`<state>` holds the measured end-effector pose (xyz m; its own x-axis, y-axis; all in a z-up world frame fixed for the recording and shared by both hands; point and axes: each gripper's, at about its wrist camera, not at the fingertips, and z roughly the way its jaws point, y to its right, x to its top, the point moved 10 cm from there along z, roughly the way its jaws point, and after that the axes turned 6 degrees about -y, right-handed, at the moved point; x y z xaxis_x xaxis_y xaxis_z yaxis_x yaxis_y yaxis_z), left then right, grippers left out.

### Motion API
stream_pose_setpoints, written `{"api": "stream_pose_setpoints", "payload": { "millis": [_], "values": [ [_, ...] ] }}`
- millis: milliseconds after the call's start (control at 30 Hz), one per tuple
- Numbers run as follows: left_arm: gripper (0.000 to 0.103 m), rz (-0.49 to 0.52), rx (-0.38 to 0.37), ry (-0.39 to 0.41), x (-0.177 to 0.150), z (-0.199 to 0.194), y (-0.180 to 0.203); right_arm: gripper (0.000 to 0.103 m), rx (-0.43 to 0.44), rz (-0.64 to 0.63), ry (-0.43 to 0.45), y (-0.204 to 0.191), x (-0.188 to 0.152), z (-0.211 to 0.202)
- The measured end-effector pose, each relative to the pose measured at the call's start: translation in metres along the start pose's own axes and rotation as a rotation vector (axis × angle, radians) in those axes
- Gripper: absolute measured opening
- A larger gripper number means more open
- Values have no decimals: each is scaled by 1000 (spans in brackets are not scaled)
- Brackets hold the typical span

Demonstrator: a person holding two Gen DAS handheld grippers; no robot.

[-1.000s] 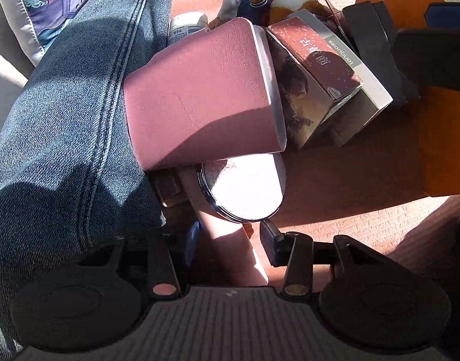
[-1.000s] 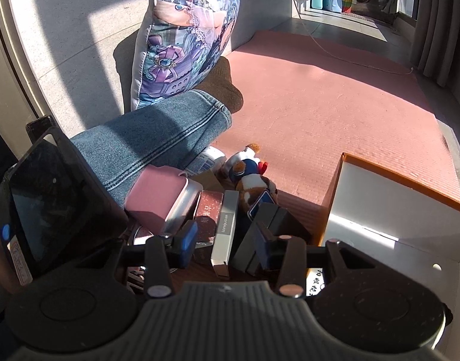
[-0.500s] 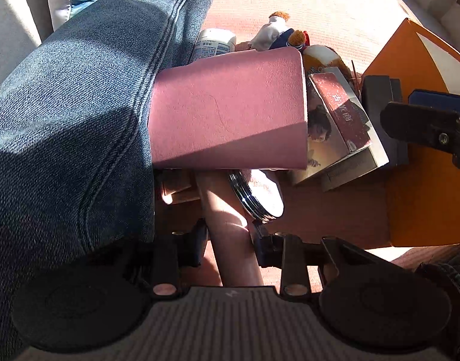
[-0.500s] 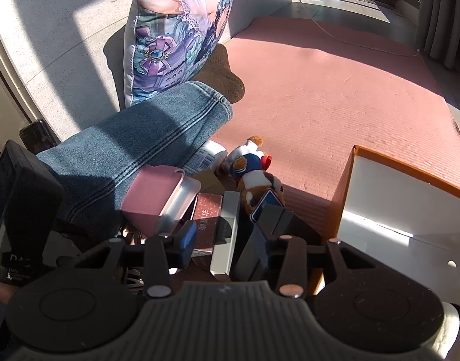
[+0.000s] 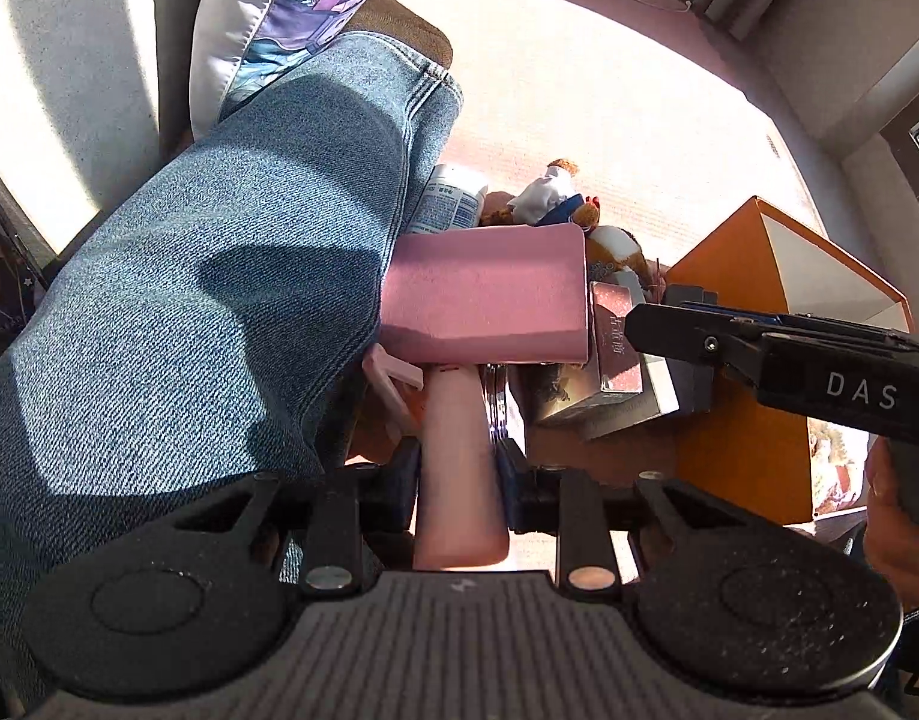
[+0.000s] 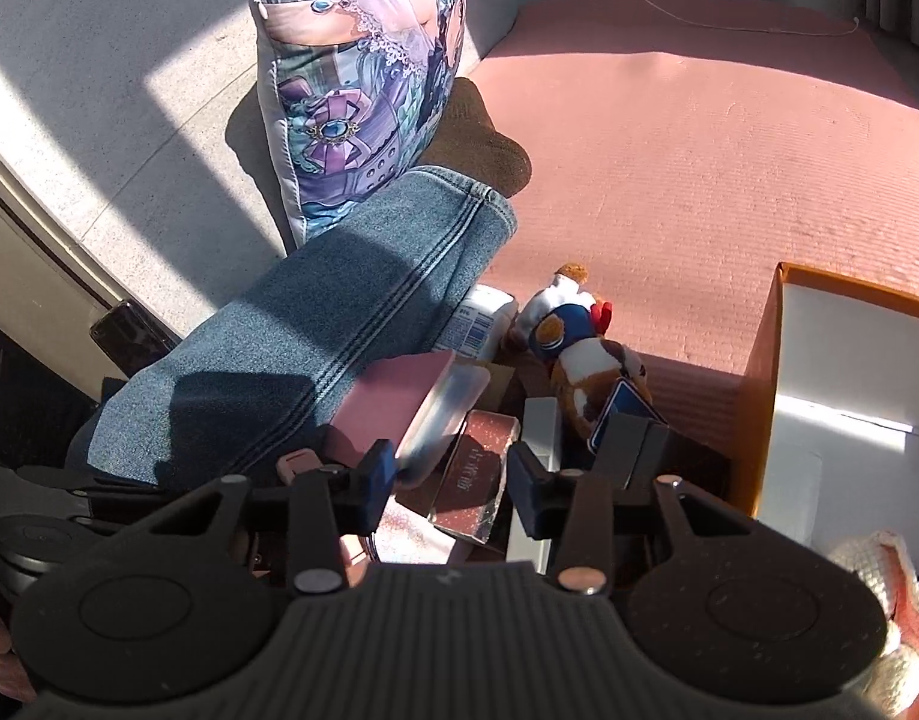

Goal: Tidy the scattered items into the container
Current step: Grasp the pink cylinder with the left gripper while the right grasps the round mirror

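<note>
The left gripper [image 5: 459,474] has just closed its jaws on the pink mirror's [image 5: 483,294] handle beside the orange box [image 5: 735,438]; rigid, top-heavy, probably fragile. Right gripper [image 6: 453,480] jaws apart, empty.

Mat [image 6: 729,138]: lies on the floor and carries the pile of items and the container.
Container [image 6: 759,372]: stands on the mat's right side, right of the pile.
Leg [image 6: 315,336]: stretches across the mat's left side, left of the pile; the pillow [image 6: 351,84] stands upright behind it.
Mirror [image 5: 489,306]: leans against the leg at the pile's left; its handle runs between the fingers of the left hand-held gripper [image 5: 459,474].
Bottle [image 6: 480,324]: lies behind the mirror, touching the leg.
Plush toy [image 6: 579,342]: lies on the mat at the pile's far edge, right of the bottle.
Boxes [image 6: 477,480]: lie right of the mirror, between it and the container.
Right hand-held gripper [image 6: 453,480]: hangs over the boxes.
</note>
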<state>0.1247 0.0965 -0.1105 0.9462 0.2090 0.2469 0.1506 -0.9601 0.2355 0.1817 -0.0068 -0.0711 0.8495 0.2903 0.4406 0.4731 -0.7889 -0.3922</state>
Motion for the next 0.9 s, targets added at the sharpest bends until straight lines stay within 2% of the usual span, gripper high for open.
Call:
{"api": "stream_pose_setpoints", "payload": {
  "millis": [133,267,433,633,767,833,900],
  "values": [
    [30,9,-14,-8,0,-13,-5,45,41,62,-18,-3,5,10],
    [30,60,22,6,1,-15,-4,46,25,83,-20,-1,15,20],
    [30,93,22,10,-3,-20,-6,46,15,62,-30,-2,28,36],
    [30,166,50,-8,-16,-27,-7,46,3,58,-107,-2,27,63],
    [30,240,81,-16,-27,-30,-5,34,19,33,-100,-11,22,61],
    [30,278,101,-22,-29,-28,-1,23,49,18,-91,-19,21,54],
    [31,300,116,-41,-29,-24,1,21,79,12,-96,-27,19,50]
  ]
}}
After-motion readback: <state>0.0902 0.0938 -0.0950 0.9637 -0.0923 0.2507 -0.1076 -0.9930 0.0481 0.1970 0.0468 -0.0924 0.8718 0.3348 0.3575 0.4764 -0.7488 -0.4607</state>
